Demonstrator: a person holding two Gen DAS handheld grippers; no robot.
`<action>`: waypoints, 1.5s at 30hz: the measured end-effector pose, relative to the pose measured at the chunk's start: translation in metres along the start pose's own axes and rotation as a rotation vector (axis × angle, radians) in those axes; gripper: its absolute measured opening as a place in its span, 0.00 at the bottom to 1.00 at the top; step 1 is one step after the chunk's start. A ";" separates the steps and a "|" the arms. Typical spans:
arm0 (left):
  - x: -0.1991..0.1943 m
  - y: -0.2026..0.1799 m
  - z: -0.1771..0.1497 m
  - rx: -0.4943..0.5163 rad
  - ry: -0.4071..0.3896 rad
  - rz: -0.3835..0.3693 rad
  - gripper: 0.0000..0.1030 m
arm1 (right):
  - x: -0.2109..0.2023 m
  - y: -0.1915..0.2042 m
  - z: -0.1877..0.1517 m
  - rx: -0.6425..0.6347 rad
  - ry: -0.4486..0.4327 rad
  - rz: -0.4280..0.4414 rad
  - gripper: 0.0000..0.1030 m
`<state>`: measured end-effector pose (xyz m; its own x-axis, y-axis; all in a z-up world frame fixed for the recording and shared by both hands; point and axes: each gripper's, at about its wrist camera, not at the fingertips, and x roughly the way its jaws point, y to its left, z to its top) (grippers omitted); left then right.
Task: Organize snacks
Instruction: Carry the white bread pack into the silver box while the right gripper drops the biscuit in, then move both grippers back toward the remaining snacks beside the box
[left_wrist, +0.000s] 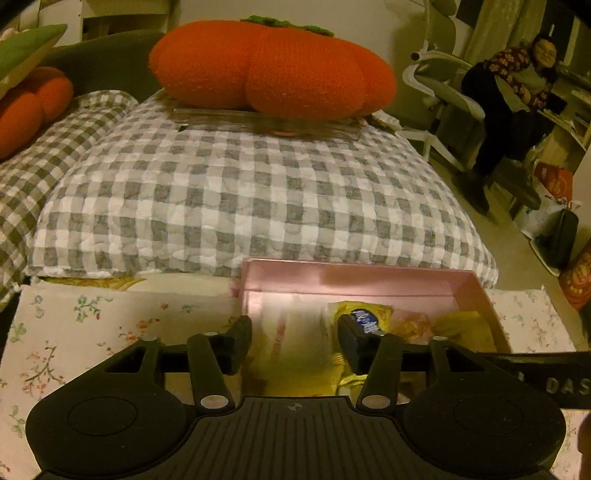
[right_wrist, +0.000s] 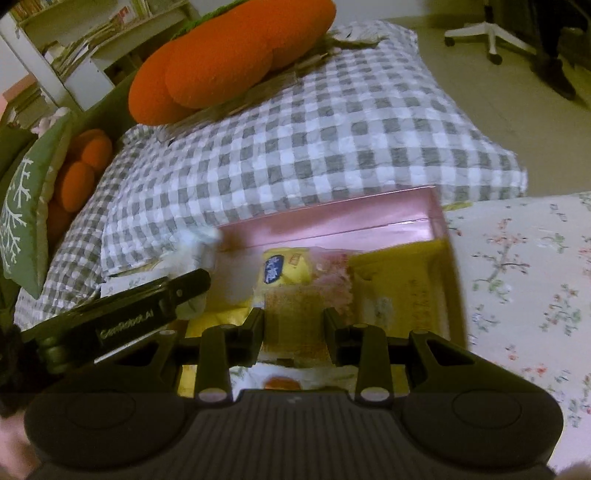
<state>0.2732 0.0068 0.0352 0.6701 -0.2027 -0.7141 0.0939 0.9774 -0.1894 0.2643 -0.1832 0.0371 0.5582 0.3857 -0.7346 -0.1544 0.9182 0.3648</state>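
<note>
- Left black two-finger gripper (left_wrist: 294, 341): jaws partly apart over the near left end of the box, a blurred white-and-red snack packet (left_wrist: 291, 328) between them; whether the pads press on it cannot be told.
- Right black two-finger gripper (right_wrist: 294, 334): jaws narrowly apart, an orange-patterned flat snack packet (right_wrist: 295, 325) between them; contact unclear.
- Beneath both: shallow pink cardboard box (left_wrist: 354, 277) on a floral bedsheet (left_wrist: 92, 332), holding a yellow packet with a blue oval label (right_wrist: 282, 271), a pinkish packet (right_wrist: 332, 280) and a yellow carton (right_wrist: 406, 284).
- Just behind the box: grey-and-white checked quilted pillow (left_wrist: 240, 192).
- On its far edge: large orange knitted pumpkin cushion (left_wrist: 273, 70).
- Far right: seated person (left_wrist: 517, 92) on a white office chair (left_wrist: 439, 96).
</note>
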 end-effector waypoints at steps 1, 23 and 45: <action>-0.001 0.004 0.000 -0.008 0.000 -0.008 0.52 | 0.003 0.001 0.000 -0.001 -0.003 0.003 0.30; -0.049 0.034 -0.014 -0.146 0.035 -0.010 0.62 | 0.005 0.028 0.003 0.001 -0.072 0.015 0.35; -0.118 -0.016 -0.099 -0.051 0.193 -0.014 0.65 | -0.075 0.011 -0.068 0.003 0.002 -0.074 0.41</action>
<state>0.1200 0.0097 0.0559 0.5152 -0.2285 -0.8261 0.0618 0.9712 -0.2302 0.1651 -0.1960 0.0568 0.5666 0.3167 -0.7607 -0.1103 0.9440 0.3108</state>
